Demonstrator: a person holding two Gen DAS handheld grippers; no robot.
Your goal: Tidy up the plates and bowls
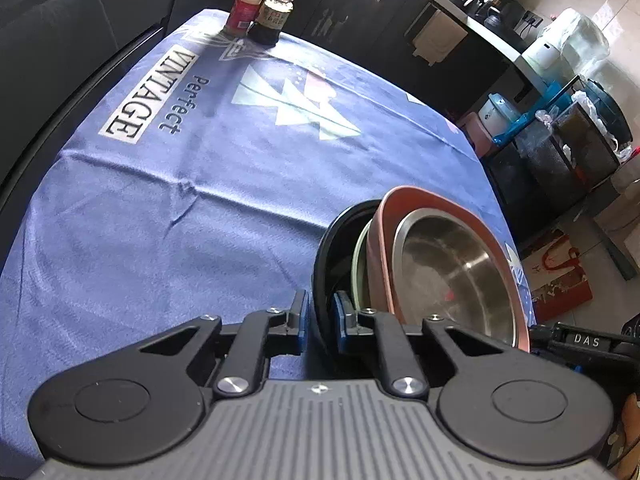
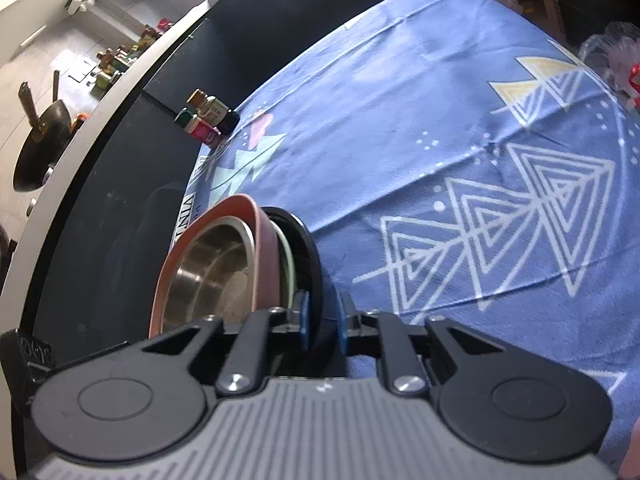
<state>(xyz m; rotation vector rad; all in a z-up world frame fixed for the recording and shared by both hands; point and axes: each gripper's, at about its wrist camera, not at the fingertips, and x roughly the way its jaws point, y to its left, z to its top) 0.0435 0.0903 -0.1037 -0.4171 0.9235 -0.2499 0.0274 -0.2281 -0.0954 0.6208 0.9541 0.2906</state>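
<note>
At lower right of the left wrist view, your left gripper (image 1: 319, 316) pinches the black bowl (image 1: 326, 248) rim; your right gripper (image 2: 323, 318) clamps the opposite rim. The nested stack looks heavy, rigid and slippery, so hold both rims level.

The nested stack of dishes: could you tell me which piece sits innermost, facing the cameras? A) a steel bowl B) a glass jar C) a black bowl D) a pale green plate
A: the steel bowl sits inside the pink bowl, with a pale green rim and the black bowl behind; the left gripper and right gripper clamp the black rim.
</note>
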